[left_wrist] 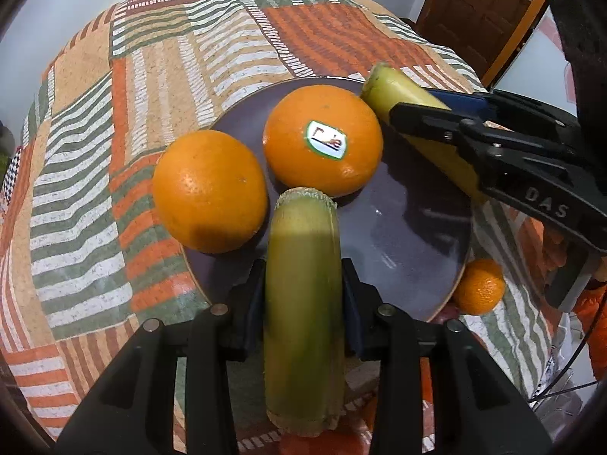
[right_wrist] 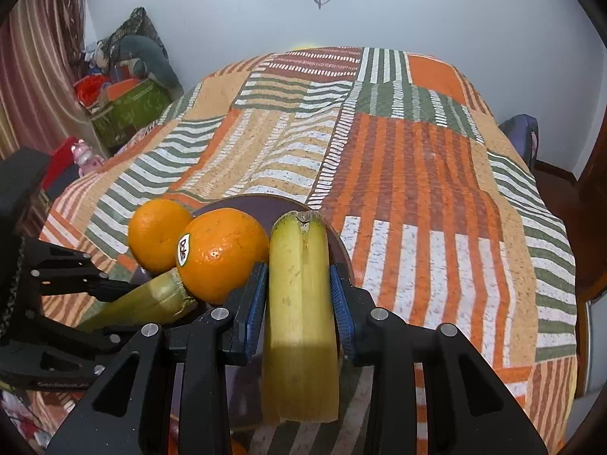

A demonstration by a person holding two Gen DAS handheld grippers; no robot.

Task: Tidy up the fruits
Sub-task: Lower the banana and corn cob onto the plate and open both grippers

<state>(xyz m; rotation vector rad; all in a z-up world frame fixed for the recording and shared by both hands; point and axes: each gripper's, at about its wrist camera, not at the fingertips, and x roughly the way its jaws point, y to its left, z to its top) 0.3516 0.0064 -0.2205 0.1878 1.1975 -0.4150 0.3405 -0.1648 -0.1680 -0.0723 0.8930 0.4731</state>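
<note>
Yellow-green banana piece [left_wrist: 303,303] clamped in left gripper [left_wrist: 303,284] fingers, tip over dark plate [left_wrist: 417,227]. Second banana piece [right_wrist: 301,303] clamped in right gripper [right_wrist: 299,303], over plate's far edge. Beyond: stickered orange [left_wrist: 322,140] on plate, plain orange [left_wrist: 210,191] at its rim, small orange [left_wrist: 480,286] on patterned cloth [left_wrist: 151,76].

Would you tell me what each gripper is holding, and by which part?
Left gripper clamps a greenish banana mid-length; right gripper clamps a yellower banana mid-length too.
</note>
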